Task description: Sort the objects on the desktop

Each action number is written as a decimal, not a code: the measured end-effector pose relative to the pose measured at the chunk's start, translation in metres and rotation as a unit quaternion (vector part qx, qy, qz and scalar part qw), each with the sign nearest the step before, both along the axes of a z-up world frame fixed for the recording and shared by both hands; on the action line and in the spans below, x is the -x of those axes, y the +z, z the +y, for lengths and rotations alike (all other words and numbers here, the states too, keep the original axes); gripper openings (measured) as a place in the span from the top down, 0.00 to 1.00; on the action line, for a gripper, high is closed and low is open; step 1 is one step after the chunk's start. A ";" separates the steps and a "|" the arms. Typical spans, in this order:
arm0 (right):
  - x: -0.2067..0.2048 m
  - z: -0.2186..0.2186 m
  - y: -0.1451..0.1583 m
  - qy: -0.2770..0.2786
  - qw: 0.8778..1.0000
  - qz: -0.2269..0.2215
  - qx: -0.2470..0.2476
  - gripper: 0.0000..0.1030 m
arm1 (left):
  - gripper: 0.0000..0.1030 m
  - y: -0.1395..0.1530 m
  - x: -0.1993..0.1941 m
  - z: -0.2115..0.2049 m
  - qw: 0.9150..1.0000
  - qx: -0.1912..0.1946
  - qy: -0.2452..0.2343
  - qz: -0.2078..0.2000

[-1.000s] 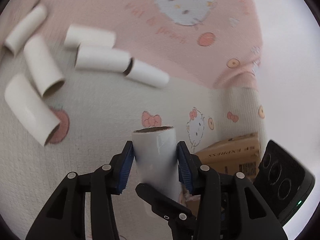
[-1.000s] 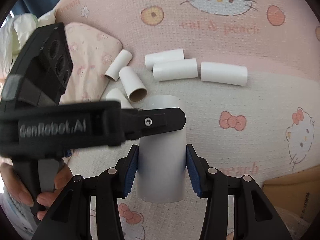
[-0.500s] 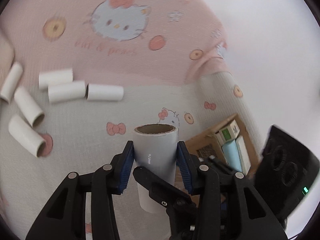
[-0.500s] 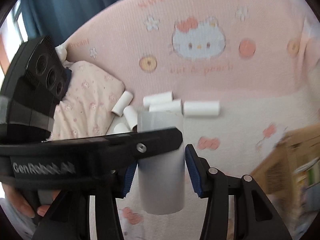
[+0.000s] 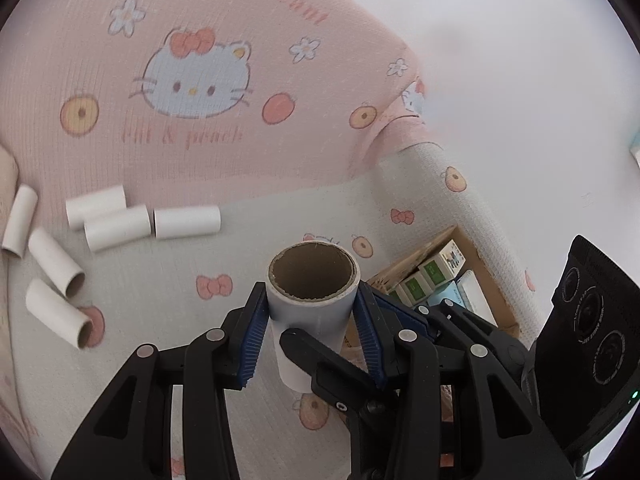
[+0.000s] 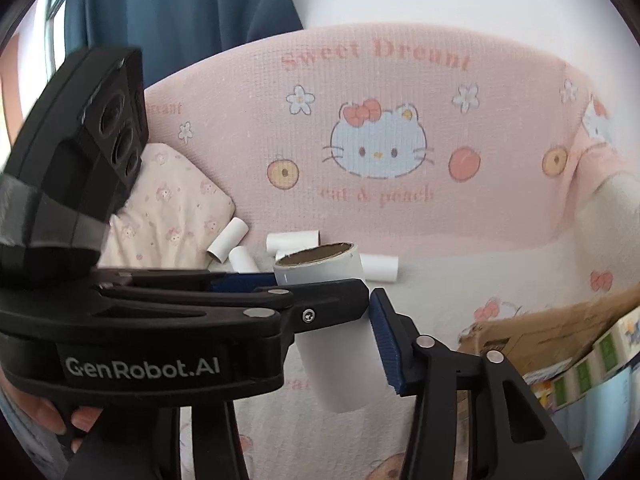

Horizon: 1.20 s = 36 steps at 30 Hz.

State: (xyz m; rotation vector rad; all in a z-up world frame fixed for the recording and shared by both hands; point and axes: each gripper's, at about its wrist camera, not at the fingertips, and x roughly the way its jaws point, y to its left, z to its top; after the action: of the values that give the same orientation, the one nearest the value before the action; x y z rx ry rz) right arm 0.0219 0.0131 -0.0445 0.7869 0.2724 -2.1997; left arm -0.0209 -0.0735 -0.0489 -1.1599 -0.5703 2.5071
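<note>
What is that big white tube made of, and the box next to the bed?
The tube looks like cardboard wrapped in smooth white paper: its inside is brown and fibrous, with a ragged rim. The box looks like plain brown corrugated cardboard, matte, with a bent flap, though the layers are too blurred to confirm.

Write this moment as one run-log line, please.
left gripper: shut on cardboard tube | right gripper: closing on same tube | six tubes on bed | cardboard box nearby

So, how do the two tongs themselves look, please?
Both tongs are black plastic with silver rivets and ribbed blue pads. The left one's side carries white "GenRobot.AI" lettering. Each has a black camera block with round lenses.
</note>
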 end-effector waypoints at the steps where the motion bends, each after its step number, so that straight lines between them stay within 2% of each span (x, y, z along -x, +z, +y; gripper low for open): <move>1: 0.000 0.001 0.002 0.000 1.000 0.000 0.002 0.59 | 0.55 0.002 0.001 0.000 1.000 -0.002 -0.001 0.000; 12: 0.008 0.001 0.028 -0.010 1.000 0.016 -0.002 0.59 | 0.55 0.025 0.012 0.000 1.000 -0.023 -0.007 0.019; 16: 0.015 0.009 0.045 -0.021 1.000 0.022 0.005 0.59 | 0.55 0.043 0.021 0.013 0.999 -0.017 -0.025 0.030; 21: 0.021 0.027 0.066 -0.054 0.997 0.048 0.012 0.60 | 0.55 0.066 0.031 0.039 0.997 -0.006 -0.051 0.064; 27: 0.033 0.061 0.077 -0.087 0.996 0.012 0.021 0.59 | 0.55 0.079 0.035 0.087 0.992 0.048 -0.084 0.084; 36: 0.034 0.102 0.081 -0.117 0.993 -0.004 0.015 0.59 | 0.55 0.078 0.033 0.135 0.989 0.063 -0.118 0.068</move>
State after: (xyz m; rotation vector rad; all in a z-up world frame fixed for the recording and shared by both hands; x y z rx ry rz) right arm -0.0122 0.1152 0.0366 0.8466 0.1474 -2.4127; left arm -0.0536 0.0617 0.0293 -1.0216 -0.2271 2.4207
